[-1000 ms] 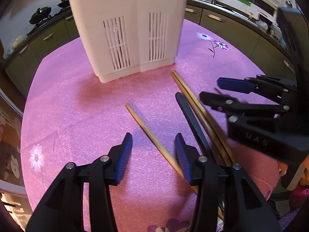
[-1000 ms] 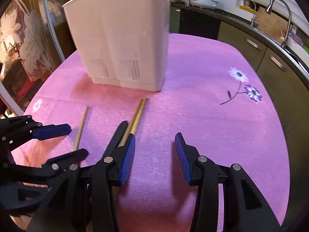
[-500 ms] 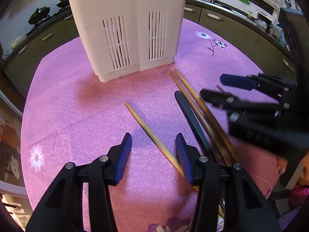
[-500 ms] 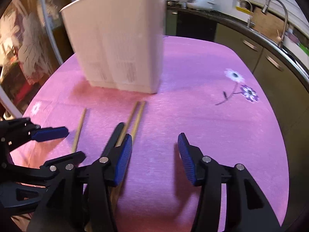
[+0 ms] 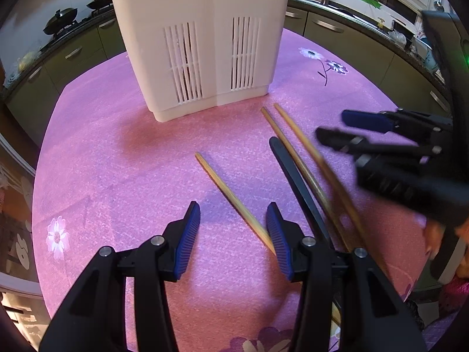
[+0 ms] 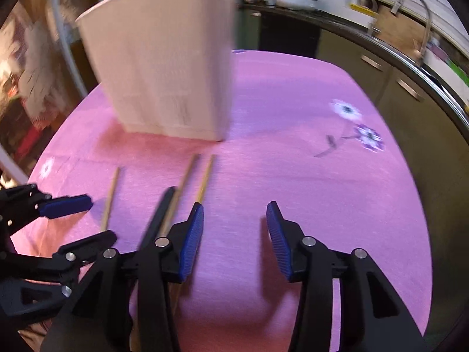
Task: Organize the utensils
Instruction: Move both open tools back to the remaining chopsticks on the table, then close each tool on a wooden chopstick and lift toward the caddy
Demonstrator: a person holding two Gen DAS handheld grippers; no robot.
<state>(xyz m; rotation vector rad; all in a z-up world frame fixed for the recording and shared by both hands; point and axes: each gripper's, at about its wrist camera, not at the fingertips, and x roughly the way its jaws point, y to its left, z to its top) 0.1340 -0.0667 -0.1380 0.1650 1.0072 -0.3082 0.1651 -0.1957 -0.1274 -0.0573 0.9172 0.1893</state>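
A white slotted utensil holder point(image 5: 202, 41) stands upright on the pink table mat point(image 5: 117, 161); it also shows in the right wrist view point(image 6: 164, 67). One wooden chopstick point(image 5: 231, 196) lies alone, its near end between my left gripper's fingers. Two more wooden chopsticks point(image 5: 296, 152) and a black utensil handle point(image 5: 296, 176) lie side by side to its right. My left gripper point(image 5: 233, 228) is open and empty, low over the single chopstick. My right gripper point(image 6: 234, 223) is open and empty, just right of the pair of chopsticks point(image 6: 196, 182) and black handle point(image 6: 158, 217).
Kitchen cabinets and a counter with pans point(image 5: 61, 20) ring the table. A sink tap point(image 6: 416, 20) stands at the far right. Printed flowers point(image 6: 357, 126) mark the mat. The two grippers sit close beside each other, the right one point(image 5: 381, 135) to the left one's right.
The right gripper has shifted slightly right and back, and its view is blurred with motion. The left gripper has hardly moved. The utensils lie where they were.
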